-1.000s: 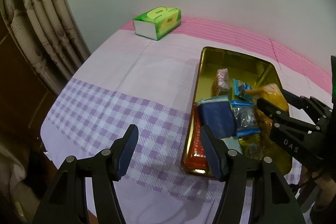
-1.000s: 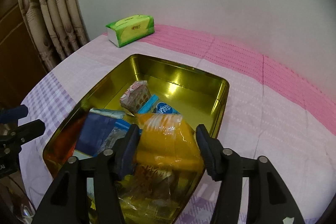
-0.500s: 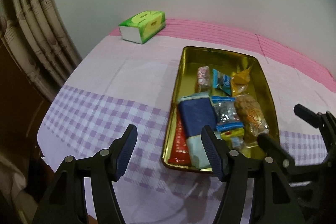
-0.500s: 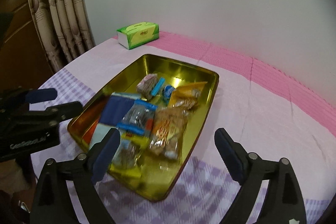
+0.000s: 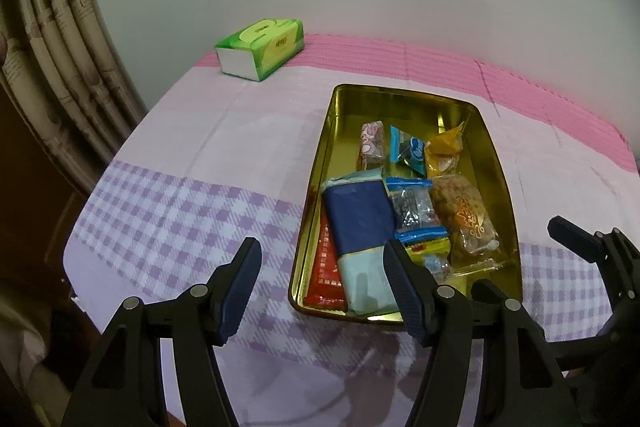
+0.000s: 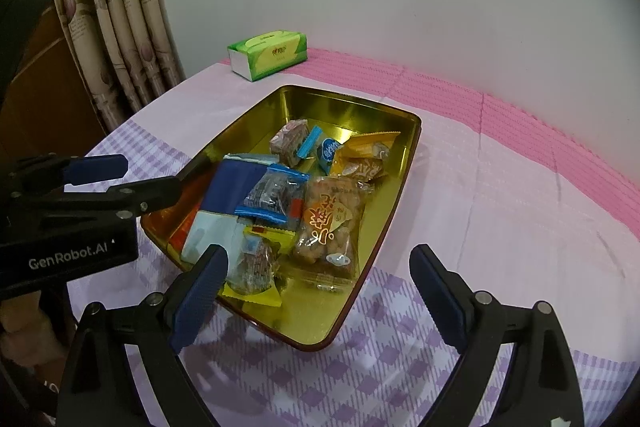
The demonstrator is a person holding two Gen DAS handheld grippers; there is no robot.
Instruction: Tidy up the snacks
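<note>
A gold tin tray (image 5: 316,163) (image 6: 412,155) sits on the checked cloth with several wrapped snacks inside. Among them are a dark blue packet (image 5: 358,219) (image 6: 232,187), a clear bag of orange nuts (image 5: 464,215) (image 6: 328,219), a yellow packet (image 5: 442,151) (image 6: 364,155) and a red packet (image 5: 326,267). My left gripper (image 5: 322,255) (image 6: 140,173) hovers open at the tray's near left corner, empty. Over the tray's near end my right gripper (image 6: 318,255) (image 5: 516,255) stands wide open, clear of the snacks.
A green tissue box (image 5: 260,47) (image 6: 270,53) lies at the back of the table near the wall. A patterned curtain (image 5: 60,67) (image 6: 112,27) hangs along the left. The pink and lilac cloth (image 6: 500,195) runs bare to the right of the tray.
My right gripper let go of the yellow packet, which now lies in the tray, opened wide and drew back. The left gripper backed away a little, still open.
</note>
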